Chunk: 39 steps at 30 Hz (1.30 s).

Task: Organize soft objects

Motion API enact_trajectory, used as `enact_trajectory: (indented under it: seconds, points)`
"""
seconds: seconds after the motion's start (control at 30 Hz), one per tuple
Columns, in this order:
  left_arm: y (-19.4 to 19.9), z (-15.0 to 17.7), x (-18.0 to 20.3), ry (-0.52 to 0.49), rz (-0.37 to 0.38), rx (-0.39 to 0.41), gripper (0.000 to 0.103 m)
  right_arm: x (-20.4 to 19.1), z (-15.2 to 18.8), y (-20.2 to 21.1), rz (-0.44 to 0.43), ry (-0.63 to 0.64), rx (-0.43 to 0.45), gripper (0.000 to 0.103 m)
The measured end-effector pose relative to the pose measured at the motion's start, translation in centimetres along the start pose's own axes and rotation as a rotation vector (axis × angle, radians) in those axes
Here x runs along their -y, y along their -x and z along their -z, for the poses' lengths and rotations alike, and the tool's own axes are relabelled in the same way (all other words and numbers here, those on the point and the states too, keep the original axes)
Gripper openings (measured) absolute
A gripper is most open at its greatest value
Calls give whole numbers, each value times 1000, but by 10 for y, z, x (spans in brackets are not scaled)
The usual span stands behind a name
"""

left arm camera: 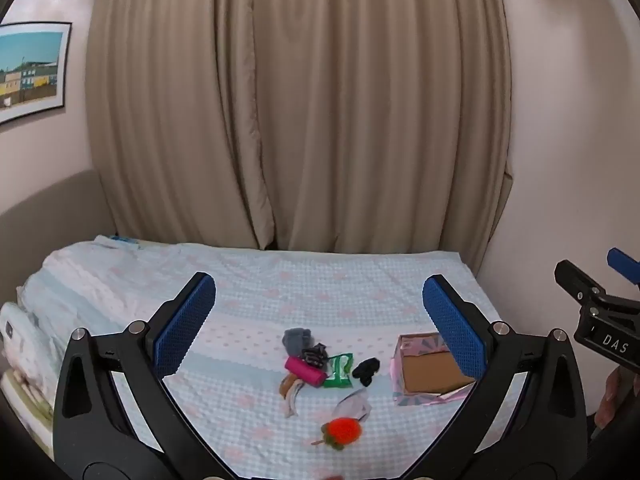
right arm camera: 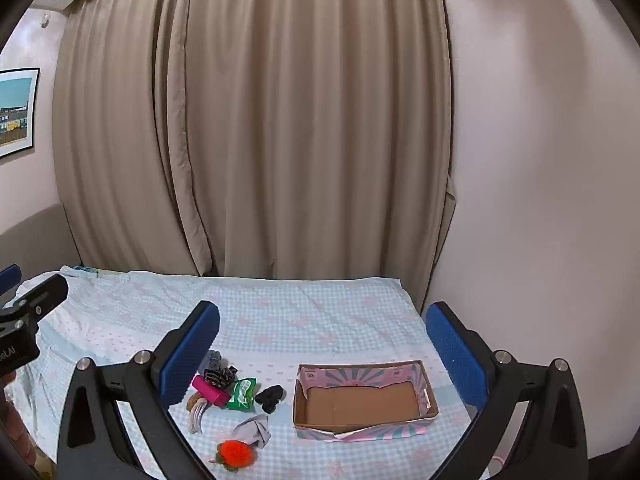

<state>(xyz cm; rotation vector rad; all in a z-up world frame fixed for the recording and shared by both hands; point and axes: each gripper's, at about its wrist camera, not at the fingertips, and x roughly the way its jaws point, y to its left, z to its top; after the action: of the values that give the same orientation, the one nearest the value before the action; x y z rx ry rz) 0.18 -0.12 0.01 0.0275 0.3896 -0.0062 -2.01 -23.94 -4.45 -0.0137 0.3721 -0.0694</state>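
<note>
Several small soft things lie on the bed: a pink roll (left arm camera: 305,371) (right arm camera: 209,390), a green packet (left arm camera: 338,369) (right arm camera: 241,394), a black bundle (left arm camera: 365,369) (right arm camera: 269,397), a grey sock (left arm camera: 297,340), a striped dark piece (right arm camera: 219,376), a pale cloth (left arm camera: 353,405) (right arm camera: 254,433) and an orange fuzzy toy (left arm camera: 344,432) (right arm camera: 236,453). An open, empty cardboard box (left arm camera: 428,372) (right arm camera: 360,400) stands to their right. My left gripper (left arm camera: 320,320) is open, held above the pile. My right gripper (right arm camera: 324,344) is open, above and nearer the box.
The bed (right arm camera: 312,312) has a light blue checked sheet. A beige curtain (right arm camera: 256,120) hangs behind it. A wall (right arm camera: 540,160) stands close on the right. Folded bedding (left arm camera: 24,344) lies at the bed's left end. A framed picture (left arm camera: 28,68) hangs left.
</note>
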Motion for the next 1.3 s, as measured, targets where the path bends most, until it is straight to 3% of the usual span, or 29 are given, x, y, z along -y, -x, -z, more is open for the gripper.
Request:
enact_trajectory:
  seconds: [0.17,0.23,1.3]
  points:
    - [8,-2,3,14,0,41,103,2,-1,0,-3,-23,-14,103]
    - [4,-4,2,52,5,6,103,3,-1,0,-2,-28,-17,103]
    - [15,-4,9,20,12,23,103,6,-10,3,20,-24,-22,103]
